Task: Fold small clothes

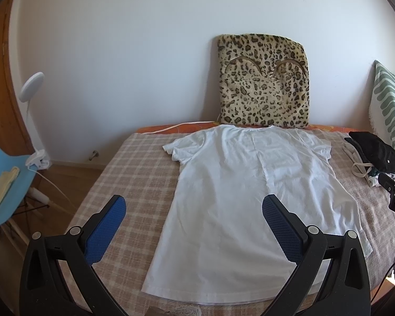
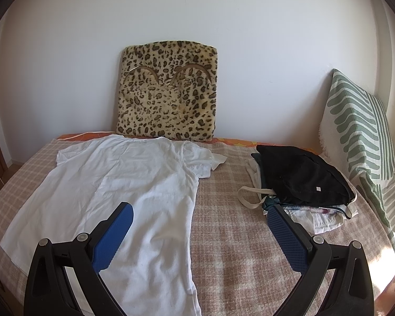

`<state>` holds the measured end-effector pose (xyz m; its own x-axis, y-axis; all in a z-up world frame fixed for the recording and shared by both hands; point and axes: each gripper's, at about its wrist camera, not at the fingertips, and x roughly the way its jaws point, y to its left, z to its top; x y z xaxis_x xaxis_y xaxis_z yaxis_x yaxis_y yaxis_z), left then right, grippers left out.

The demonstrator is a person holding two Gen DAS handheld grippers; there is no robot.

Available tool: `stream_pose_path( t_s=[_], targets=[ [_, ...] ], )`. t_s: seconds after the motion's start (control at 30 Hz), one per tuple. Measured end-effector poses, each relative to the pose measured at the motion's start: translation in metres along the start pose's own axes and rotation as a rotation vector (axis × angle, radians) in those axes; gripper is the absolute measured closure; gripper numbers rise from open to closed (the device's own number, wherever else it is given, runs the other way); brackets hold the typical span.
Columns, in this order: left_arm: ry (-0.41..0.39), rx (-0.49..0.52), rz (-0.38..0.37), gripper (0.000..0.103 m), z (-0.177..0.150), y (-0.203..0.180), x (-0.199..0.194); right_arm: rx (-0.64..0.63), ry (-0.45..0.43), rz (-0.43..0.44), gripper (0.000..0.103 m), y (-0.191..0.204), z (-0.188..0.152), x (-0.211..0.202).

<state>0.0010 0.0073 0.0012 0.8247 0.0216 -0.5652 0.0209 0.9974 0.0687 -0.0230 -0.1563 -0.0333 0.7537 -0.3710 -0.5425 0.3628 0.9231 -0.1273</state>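
White t-shirt lies spread flat on the bed, collar end toward the wall, hem toward the cameras, sleeves out to both sides. Bed is covered by a pink-beige checked blanket; an orange patterned sheet edge shows at the far side. Leopard-print cushion leans upright against the white wall, just behind the shirt's collar. Green-and-white striped pillow stands at the right end of the bed. Pile of clothes (black garment on top, light ones and a cream strap under it) sits on the blanket to the right of the shirt, apart from it. Left gripper hovers over the shirt's lower part, fingers wide open, holding nothing. Right gripper is over the shirt's right edge and bare blanket, fingers also spread wide, empty. Blue chair, white clip lamp and wood floor at the left.
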Motion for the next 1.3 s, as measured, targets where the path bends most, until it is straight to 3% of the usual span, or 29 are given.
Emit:
stream_pose_path(
  t_s=[0.4,0.6,0.9,0.97,1.17,1.3],
  targets=[
    [0.096,-0.027,-0.023,0.0,-0.019,0.02,0.021,-0.032,0.002,0.075,0.0,0.032,0.016,0.01],
    [0.154,-0.032,-0.045,0.003,-0.032,0.023,0.033,-0.018,0.01,0.225,0.0,0.06,0.036,0.023],
    [0.319,-0.127,-0.15,0.029,-0.071,0.053,0.055,-0.146,0.039,0.383,0.001,0.14,0.086,0.053],
    [0.347,-0.175,-0.171,0.041,-0.077,0.064,0.06,-0.169,0.047,0.402,0.002,0.157,0.096,0.063],
    [0.394,-0.255,-0.213,0.053,-0.09,0.082,0.071,-0.196,0.122,0.493,0.008,0.206,0.122,0.098],
    [0.419,-0.274,-0.22,0.053,-0.095,0.088,0.079,-0.21,0.177,0.539,0.012,0.244,0.136,0.123]
  ],
)
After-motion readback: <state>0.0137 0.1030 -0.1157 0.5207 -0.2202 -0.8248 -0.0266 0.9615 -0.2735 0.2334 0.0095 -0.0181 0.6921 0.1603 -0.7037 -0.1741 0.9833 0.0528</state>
